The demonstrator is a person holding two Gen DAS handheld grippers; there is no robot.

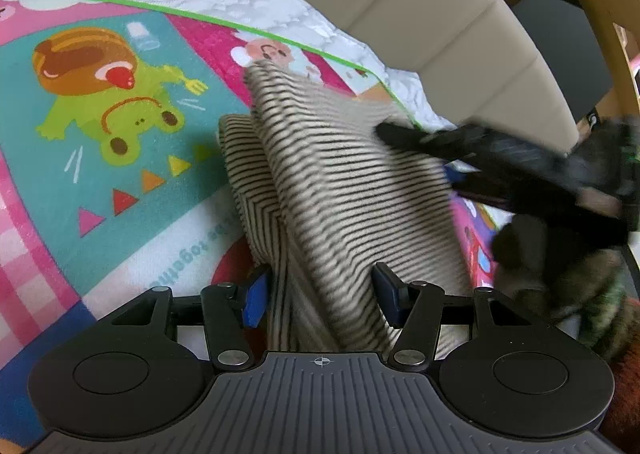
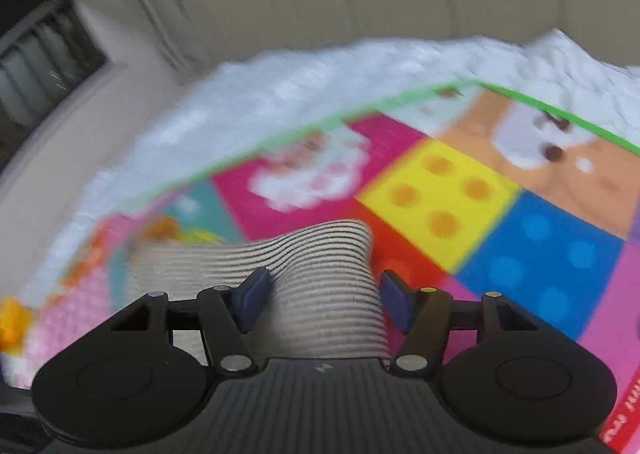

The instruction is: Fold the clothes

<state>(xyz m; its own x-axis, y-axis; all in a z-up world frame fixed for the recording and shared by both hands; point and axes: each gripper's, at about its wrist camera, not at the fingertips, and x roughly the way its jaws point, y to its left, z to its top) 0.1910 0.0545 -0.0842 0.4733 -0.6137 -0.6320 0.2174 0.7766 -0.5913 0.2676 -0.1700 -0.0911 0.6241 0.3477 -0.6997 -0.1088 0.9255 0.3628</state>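
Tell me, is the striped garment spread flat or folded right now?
Partly folded: the striped garment lies in overlapping layers on the play mat, bunched between the left gripper's fingers.

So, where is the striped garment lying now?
The striped garment lies on the colourful play mat, running between the fingers of the left claw, near the mat's green edge in the left wrist view.

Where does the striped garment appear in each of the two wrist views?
Left wrist view: the striped garment fills the centre, running from between the left claw up toward the mat's edge.
Right wrist view: it lies low in the centre, between the right claw fingers.
Shared landmark: the colourful play mat with its green border.
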